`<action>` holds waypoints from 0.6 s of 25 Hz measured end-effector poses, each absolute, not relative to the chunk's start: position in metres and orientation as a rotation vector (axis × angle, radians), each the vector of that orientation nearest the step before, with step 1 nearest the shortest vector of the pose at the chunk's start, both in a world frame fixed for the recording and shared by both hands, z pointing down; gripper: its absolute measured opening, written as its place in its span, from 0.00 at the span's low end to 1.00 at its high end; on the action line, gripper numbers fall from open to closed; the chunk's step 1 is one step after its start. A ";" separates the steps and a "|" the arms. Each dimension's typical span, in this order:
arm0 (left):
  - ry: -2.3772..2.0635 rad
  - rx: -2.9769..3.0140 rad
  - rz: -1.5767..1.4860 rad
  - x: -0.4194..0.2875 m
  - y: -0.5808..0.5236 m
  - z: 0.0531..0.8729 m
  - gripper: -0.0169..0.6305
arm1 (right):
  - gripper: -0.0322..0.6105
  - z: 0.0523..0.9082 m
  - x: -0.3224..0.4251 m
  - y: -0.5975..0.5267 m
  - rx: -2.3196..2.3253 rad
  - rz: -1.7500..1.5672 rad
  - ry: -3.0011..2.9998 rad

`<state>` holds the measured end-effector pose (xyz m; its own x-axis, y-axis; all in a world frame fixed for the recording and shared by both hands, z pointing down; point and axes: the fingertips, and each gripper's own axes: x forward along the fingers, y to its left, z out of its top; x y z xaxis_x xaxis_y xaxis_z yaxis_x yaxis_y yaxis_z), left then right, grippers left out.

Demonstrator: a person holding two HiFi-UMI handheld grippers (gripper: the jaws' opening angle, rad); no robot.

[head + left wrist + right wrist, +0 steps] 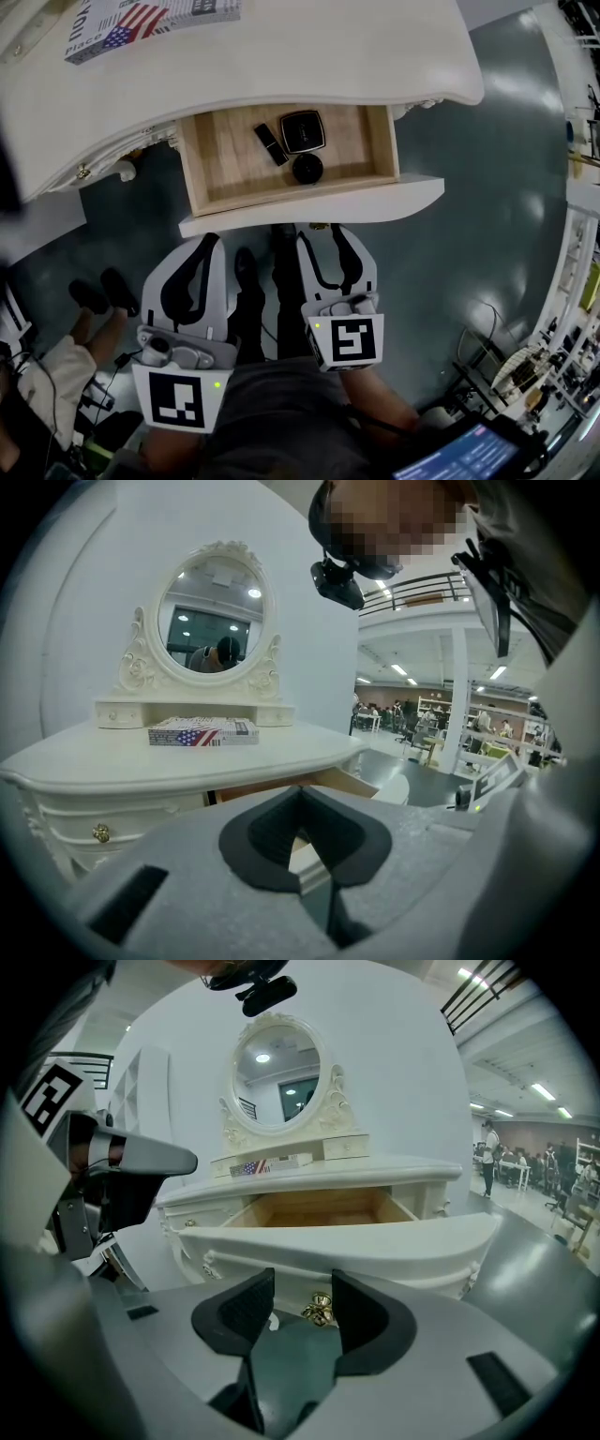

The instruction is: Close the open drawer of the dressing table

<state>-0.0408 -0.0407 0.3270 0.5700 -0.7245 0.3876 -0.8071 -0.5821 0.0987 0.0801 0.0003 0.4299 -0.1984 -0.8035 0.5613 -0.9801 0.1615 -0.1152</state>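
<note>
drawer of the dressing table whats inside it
Inside the drawer: a black tube, a square black case and a round black case. Its back part is hidden under the tabletop.

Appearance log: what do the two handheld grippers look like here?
The left gripper and right gripper both have pale grey shells with black padded jaws. Each carries a white cube printed with black square markers and a small green light. The person wears a grey top.

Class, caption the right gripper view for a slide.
Right tongs, open, face the brass knob on the open drawer.
</note>
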 end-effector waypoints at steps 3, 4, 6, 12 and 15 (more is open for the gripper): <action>-1.297 2.524 0.456 -0.048 -0.048 0.329 0.05 | 0.32 0.430 0.079 -0.004 1.684 0.644 -2.092; -1.304 2.521 0.457 -0.050 -0.051 0.329 0.05 | 0.32 0.430 0.079 -0.007 1.680 0.643 -2.091; -1.313 2.515 0.459 -0.053 -0.057 0.331 0.05 | 0.32 0.431 0.080 -0.013 1.680 0.651 -2.078; -1.312 2.505 0.457 -0.054 -0.066 0.333 0.05 | 0.32 0.434 0.078 -0.028 1.667 0.654 -2.068; -1.316 2.501 0.453 -0.055 -0.069 0.332 0.05 | 0.32 0.433 0.077 -0.032 1.662 0.645 -2.076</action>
